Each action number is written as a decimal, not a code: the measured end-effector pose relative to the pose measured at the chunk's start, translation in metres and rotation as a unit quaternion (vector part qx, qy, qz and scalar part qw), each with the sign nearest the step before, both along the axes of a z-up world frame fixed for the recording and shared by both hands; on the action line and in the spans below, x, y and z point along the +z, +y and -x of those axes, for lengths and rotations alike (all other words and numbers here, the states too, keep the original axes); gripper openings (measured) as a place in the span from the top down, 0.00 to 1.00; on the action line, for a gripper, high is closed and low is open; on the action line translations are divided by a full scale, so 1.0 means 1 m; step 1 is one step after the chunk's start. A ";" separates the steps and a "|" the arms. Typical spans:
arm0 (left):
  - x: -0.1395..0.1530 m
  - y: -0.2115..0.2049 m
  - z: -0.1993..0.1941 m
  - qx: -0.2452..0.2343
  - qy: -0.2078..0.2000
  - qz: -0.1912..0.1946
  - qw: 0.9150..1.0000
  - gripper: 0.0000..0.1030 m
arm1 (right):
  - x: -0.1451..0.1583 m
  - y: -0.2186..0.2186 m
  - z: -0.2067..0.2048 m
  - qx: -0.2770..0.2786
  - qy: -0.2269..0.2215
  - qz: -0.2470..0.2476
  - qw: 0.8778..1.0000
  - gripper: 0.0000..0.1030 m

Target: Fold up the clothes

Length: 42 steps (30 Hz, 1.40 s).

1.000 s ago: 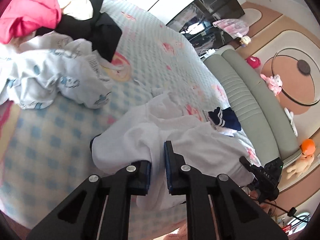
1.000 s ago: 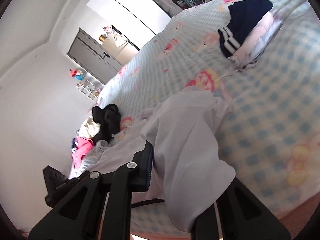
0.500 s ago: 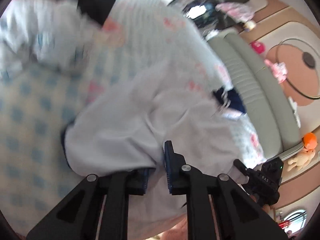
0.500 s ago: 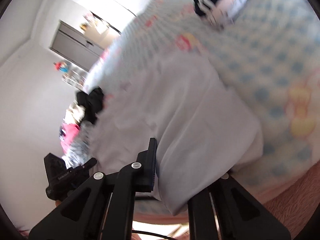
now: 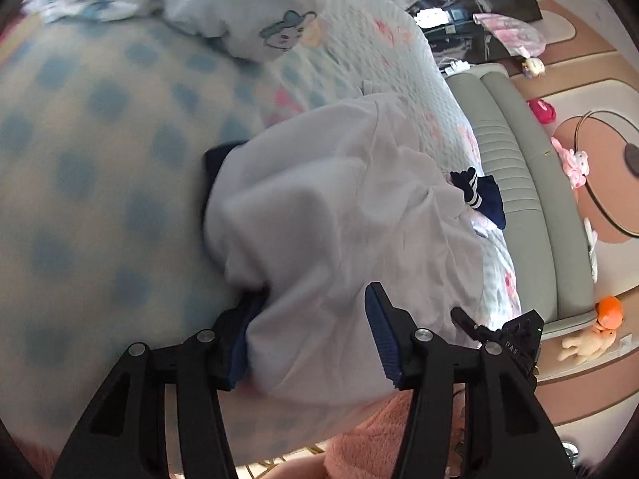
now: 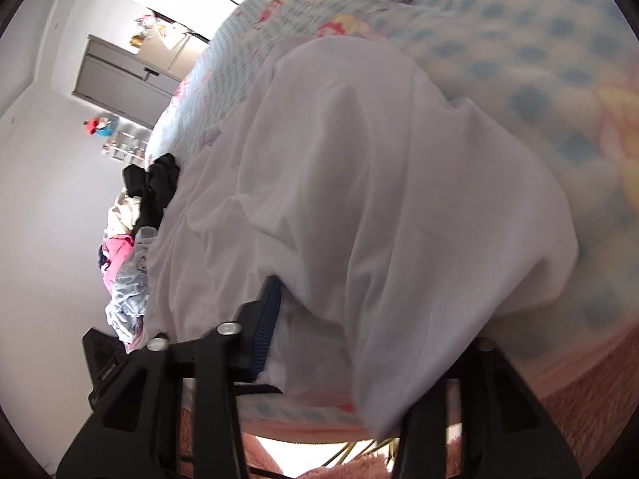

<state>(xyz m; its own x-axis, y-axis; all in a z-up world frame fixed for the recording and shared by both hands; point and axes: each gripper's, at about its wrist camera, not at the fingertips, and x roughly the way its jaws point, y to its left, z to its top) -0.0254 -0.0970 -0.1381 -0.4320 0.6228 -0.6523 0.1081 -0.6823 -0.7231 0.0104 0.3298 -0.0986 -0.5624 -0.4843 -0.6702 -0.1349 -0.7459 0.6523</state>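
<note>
one white garment [image 5: 343, 215], thin smooth fabric, rumpled into soft folds, lies on the bed [image 5: 100, 159] near its edge; a dark navy piece shows under its 9 o'clock side in the left wrist view. bed cover: quilted, pale with blue checks and pink cartoon prints.

left hand-held gripper [image 5: 315, 331]: two black fingers with ribbed blue pads, spread wide, white cloth bunched between them; the pad at 7 o'clock touches the cloth, the pad at 5 o'clock stands clear of it.

right hand-held gripper [image 6: 359, 343]: one blue pad visible at 7 o'clock against the cloth; the other finger is hidden under the draped white garment [image 6: 359, 183]. the arms stand apart, but whether the pads pinch the fabric, cannot tell.

other clothes counted:
- one white piece with blue cartoon print [image 5: 239, 12], crumpled, at 12 o'clock in the left view.
- one navy item with white stripes [image 5: 479, 195] at 3 o'clock, just beside the white garment.
- one mixed pile [image 6: 135, 215] (black, cream, pink, pale blue) at 9 o'clock in the right view.

grey-green padded bench [image 5: 527, 183] with ribbed top runs along the bed at 3 o'clock.
</note>
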 end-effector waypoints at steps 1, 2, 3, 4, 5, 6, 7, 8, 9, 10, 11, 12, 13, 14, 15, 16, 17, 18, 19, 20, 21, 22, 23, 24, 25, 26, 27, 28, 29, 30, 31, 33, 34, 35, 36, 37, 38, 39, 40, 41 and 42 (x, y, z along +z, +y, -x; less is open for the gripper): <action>0.004 0.001 0.007 0.003 0.009 0.019 1.000 0.69 | 0.010 -0.001 0.001 0.001 0.025 -0.007 1.000 0.93; 0.008 0.001 0.014 0.007 0.018 0.038 0.999 0.81 | 0.023 -0.001 0.001 -0.005 0.041 -0.026 0.999 0.93; 0.019 -0.002 0.017 0.023 0.035 0.054 0.998 0.81 | 0.036 -0.001 0.001 -0.013 0.057 -0.046 0.997 0.93; 0.031 -0.009 0.019 0.044 0.046 0.077 0.995 0.82 | 0.045 0.002 0.000 -0.026 0.060 -0.076 0.995 0.93; 0.040 -0.015 0.019 0.056 0.050 0.104 0.992 0.82 | 0.051 0.006 0.000 -0.039 0.054 -0.108 0.992 0.93; 0.049 -0.021 0.020 0.069 0.054 0.131 0.988 0.82 | 0.051 0.012 0.000 -0.047 0.044 -0.118 0.991 0.93; 0.057 -0.029 0.018 0.081 0.059 0.154 0.983 0.82 | 0.050 0.018 -0.001 -0.053 0.033 -0.125 0.990 0.93; 0.063 -0.037 0.016 0.091 0.061 0.168 0.980 0.82 | 0.049 0.024 -0.002 -0.059 0.023 -0.132 0.989 0.90; 0.066 -0.044 0.012 0.097 0.062 0.170 0.979 0.82 | 0.044 0.029 -0.004 -0.064 0.015 -0.112 0.992 0.89; 0.065 -0.048 0.007 0.094 0.058 0.156 0.982 0.80 | 0.038 0.033 -0.008 -0.064 0.007 -0.091 0.994 0.87; 0.064 -0.051 0.002 0.090 0.054 0.142 0.984 0.78 | 0.032 0.037 -0.011 -0.064 -0.002 -0.071 0.995 0.79; 0.063 -0.055 -0.003 0.087 0.050 0.127 0.987 0.75 | 0.024 0.037 -0.015 -0.058 -0.012 -0.059 0.996 0.74; 0.063 -0.058 -0.009 0.083 0.046 0.113 0.989 0.69 | 0.017 0.037 -0.019 -0.051 -0.023 -0.052 0.997 0.72; 0.058 -0.054 -0.012 0.070 0.037 0.089 0.993 0.66 | 0.012 0.035 -0.022 -0.044 -0.029 -0.046 0.998 0.71; 0.049 -0.047 -0.017 0.053 0.023 0.071 0.996 0.65 | 0.008 0.033 -0.023 -0.032 -0.033 -0.038 0.998 0.70; 0.041 -0.040 -0.022 0.035 0.010 0.052 0.998 0.60 | 0.010 0.032 -0.023 -0.030 -0.028 -0.039 0.998 0.68; 0.032 -0.034 -0.027 0.018 -0.004 0.034 0.999 0.53 | 0.012 0.031 -0.022 -0.030 -0.022 -0.041 0.998 0.61; 0.022 -0.026 -0.028 0.008 -0.014 0.031 0.999 0.51 | 0.015 0.030 -0.021 -0.030 -0.016 -0.044 0.998 0.54; 0.011 -0.017 -0.029 -0.002 -0.025 0.029 0.999 0.51 | 0.017 0.029 -0.020 -0.030 -0.009 -0.046 0.998 0.43; 0.002 -0.013 -0.026 -0.010 -0.034 0.025 0.999 0.51 | 0.020 0.029 -0.019 -0.030 -0.003 -0.049 0.998 0.43; -0.003 -0.008 -0.019 -0.013 -0.036 0.021 0.999 0.51 | 0.022 0.028 -0.018 -0.029 0.003 -0.051 0.998 0.46; -0.007 -0.003 -0.013 -0.017 -0.038 0.018 0.999 0.52 | 0.024 0.027 -0.017 -0.029 0.009 -0.054 0.998 0.57; 0.000 -0.001 -0.008 -0.014 -0.022 0.022 0.999 0.54 | 0.027 0.027 -0.016 -0.029 0.016 -0.056 0.998 0.70; 0.008 0.001 -0.003 -0.010 -0.005 0.027 1.000 0.59 | 0.029 0.026 -0.015 -0.029 0.022 -0.058 0.998 0.76; 0.022 0.001 -0.002 -0.001 0.024 0.040 0.999 0.74 | 0.031 0.025 -0.014 -0.029 0.028 -0.061 0.997 0.83; 0.035 0.001 -0.002 0.010 0.048 0.048 0.998 0.75 | 0.034 0.024 -0.013 -0.028 0.035 -0.063 0.997 0.87; 0.048 0.000 -0.002 0.021 0.071 0.056 0.996 0.75 | 0.036 0.024 -0.012 -0.028 0.041 -0.066 0.997 0.87; 0.048 -0.002 -0.001 0.022 0.070 0.052 0.996 0.75 | 0.039 0.023 -0.011 -0.028 0.047 -0.068 0.996 0.87; 0.049 -0.003 -0.001 0.024 0.069 0.047 0.996 0.75 | 0.041 0.022 -0.010 -0.028 0.053 -0.071 0.996 0.87; 0.049 -0.005 0.000 0.025 0.068 0.043 0.996 0.75 | 0.043 0.022 -0.009 -0.028 0.060 -0.073 0.995 0.85; 0.038 -0.004 0.000 0.018 0.045 0.038 0.998 0.70 | 0.034 0.019 -0.007 -0.021 0.044 -0.066 0.997 0.72; 0.008 0.002 -0.003 0.002 -0.010 0.030 1.000 0.59 | 0.012 0.012 -0.002 -0.007 0.005 -0.050 0.999 0.58; -0.008 0.006 -0.005 -0.005 -0.037 0.024 0.999 0.52 | 0.001 0.009 0.000 0.000 -0.014 -0.042 0.999 0.52; -0.016 0.008 -0.009 -0.001 -0.038 0.023 0.999 0.52 | -0.010 0.006 0.002 0.007 -0.034 -0.034 0.999 0.50; -0.014 0.012 -0.010 -0.002 -0.027 0.036 0.999 0.52 | -0.021 0.003 0.005 0.014 -0.053 -0.026 0.998 0.50; -0.013 0.015 -0.010 -0.003 -0.016 0.048 0.999 0.54 | -0.020 -0.001 0.009 0.016 -0.048 -0.038 0.998 0.56; -0.003 0.018 -0.004 -0.006 -0.003 0.054 0.999 0.68 | -0.010 -0.003 0.014 0.022 -0.027 -0.041 0.999 0.75; 0.006 0.021 0.002 -0.010 0.009 0.060 0.998 0.85 | 0.002 -0.004 0.020 0.028 -0.003 -0.043 0.999 0.83; 0.026 0.021 0.009 -0.009 0.037 0.053 0.998 0.94 | 0.023 -0.005 0.023 0.030 0.028 -0.049 0.998 0.90; 0.048 0.020 0.013 -0.006 0.070 0.049 0.996 0.94 | 0.044 -0.006 0.026 0.032 0.059 -0.056 0.996 0.91; 0.077 0.019 0.014 -0.003 0.112 0.044 0.993 0.94 | 0.069 -0.006 0.025 0.033 0.095 -0.062 0.993 0.92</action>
